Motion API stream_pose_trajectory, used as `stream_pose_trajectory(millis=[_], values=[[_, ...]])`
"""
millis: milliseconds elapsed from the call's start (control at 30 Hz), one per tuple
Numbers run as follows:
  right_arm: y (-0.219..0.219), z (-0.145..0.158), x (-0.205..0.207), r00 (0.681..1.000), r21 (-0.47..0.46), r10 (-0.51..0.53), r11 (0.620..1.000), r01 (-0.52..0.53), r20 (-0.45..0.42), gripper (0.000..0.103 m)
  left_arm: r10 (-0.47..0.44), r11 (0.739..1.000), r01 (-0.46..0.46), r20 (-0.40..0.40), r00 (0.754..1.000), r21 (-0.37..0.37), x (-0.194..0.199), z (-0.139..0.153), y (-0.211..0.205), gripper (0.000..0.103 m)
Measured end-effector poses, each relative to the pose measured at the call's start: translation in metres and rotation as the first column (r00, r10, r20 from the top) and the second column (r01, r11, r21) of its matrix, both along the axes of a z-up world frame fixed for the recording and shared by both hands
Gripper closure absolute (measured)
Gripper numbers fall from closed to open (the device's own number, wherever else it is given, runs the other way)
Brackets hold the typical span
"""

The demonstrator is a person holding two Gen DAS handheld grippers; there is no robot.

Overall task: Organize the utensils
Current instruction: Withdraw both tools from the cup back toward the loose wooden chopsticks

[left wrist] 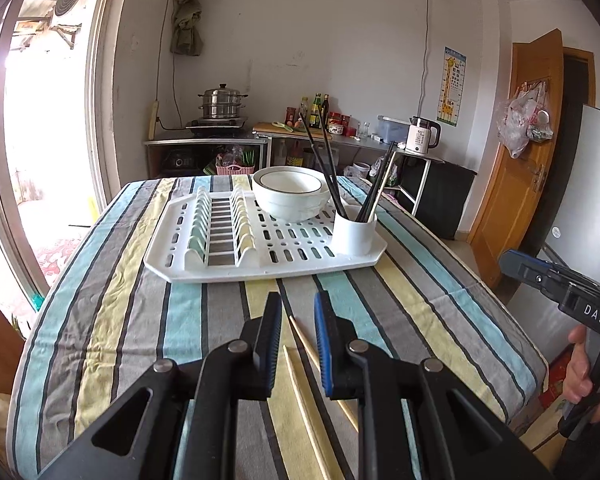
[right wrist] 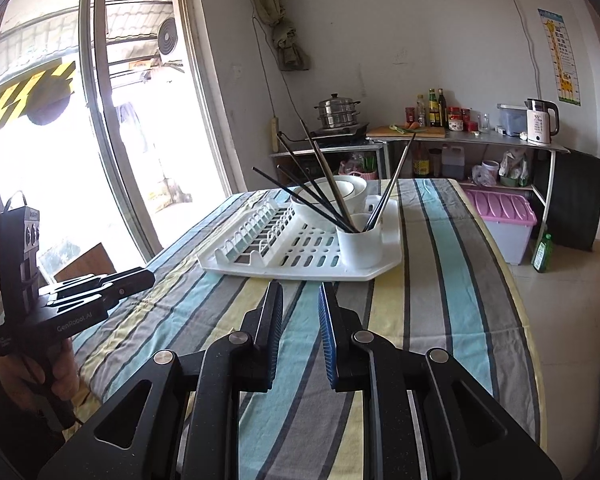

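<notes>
Two pale wooden chopsticks (left wrist: 302,338) lie on the striped tablecloth, just below and between the fingers of my left gripper (left wrist: 298,304). That gripper is open, with nothing pinched. Further on stands a white dish rack (left wrist: 260,266) carrying stacked white bowls (left wrist: 290,196) and a white cup (left wrist: 354,236) that holds several dark chopsticks. My right gripper (right wrist: 300,292) hovers open and empty over the cloth, short of the rack (right wrist: 300,268) and cup (right wrist: 360,246). Each gripper shows in the other's view: the right gripper (left wrist: 510,260) at the right edge, the left gripper (right wrist: 146,276) at the left.
The table's right edge (right wrist: 524,320) drops to a tiled floor with a pink-lidded box (right wrist: 500,210) and a green bottle (right wrist: 542,248). A counter (left wrist: 340,136) with pot, bottles and kettle lines the back wall. Glass doors stand at the left, a wooden door (left wrist: 536,140) at the right.
</notes>
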State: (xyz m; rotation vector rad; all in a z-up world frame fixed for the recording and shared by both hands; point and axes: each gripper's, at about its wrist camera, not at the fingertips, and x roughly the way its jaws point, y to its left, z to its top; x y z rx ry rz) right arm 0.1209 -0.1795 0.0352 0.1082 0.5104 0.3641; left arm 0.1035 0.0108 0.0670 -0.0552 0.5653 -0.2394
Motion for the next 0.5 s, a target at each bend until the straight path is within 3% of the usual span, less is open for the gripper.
stream_pose_trajectory(millis=[500], values=[[0.017,-0.021,-0.004,0.997,-0.012,0.038,0.999,-0.039,-0.064,0.084,-0.001,1.000,0.002,-0.080,0.997,0.009,-0.021,-0.036,-0.001,0.082]])
